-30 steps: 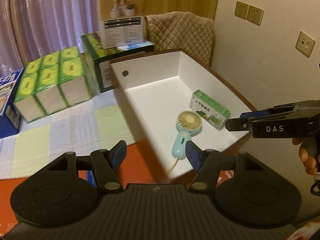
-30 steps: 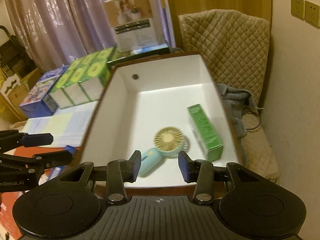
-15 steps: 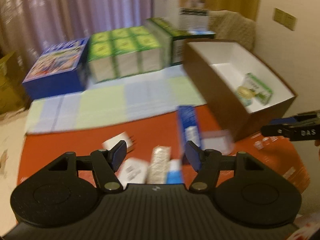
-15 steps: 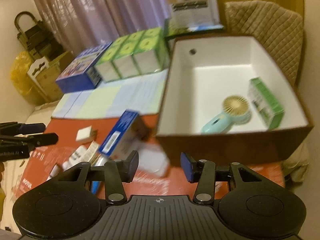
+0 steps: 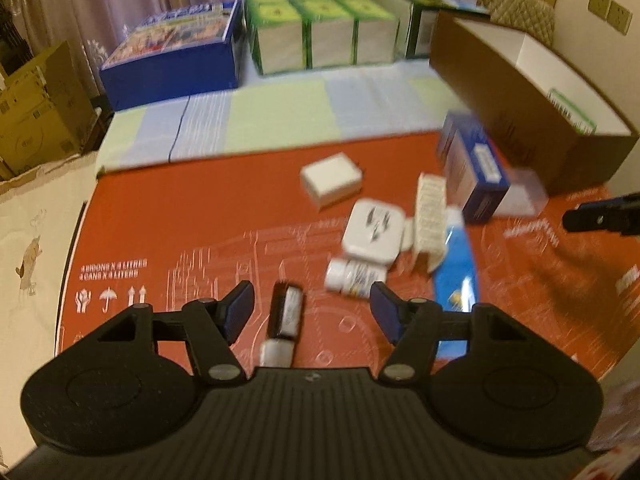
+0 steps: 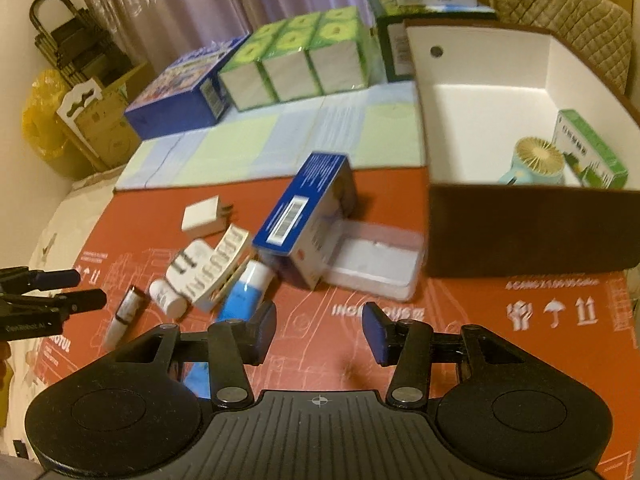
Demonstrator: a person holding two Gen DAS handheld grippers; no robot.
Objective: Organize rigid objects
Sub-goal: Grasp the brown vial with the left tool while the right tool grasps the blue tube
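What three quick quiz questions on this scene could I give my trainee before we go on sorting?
1. True or false: the left gripper is shut on the small tube.
2. Which two things already lie inside the white-lined box?
A) fan and green carton
B) charger and pill bottle
C) blue carton and clear tray
3. Fill in: the blue carton leans beside the clear ____.

Key:
1. False: both the left gripper and the right gripper are open and hold nothing.
2. A
3. tray
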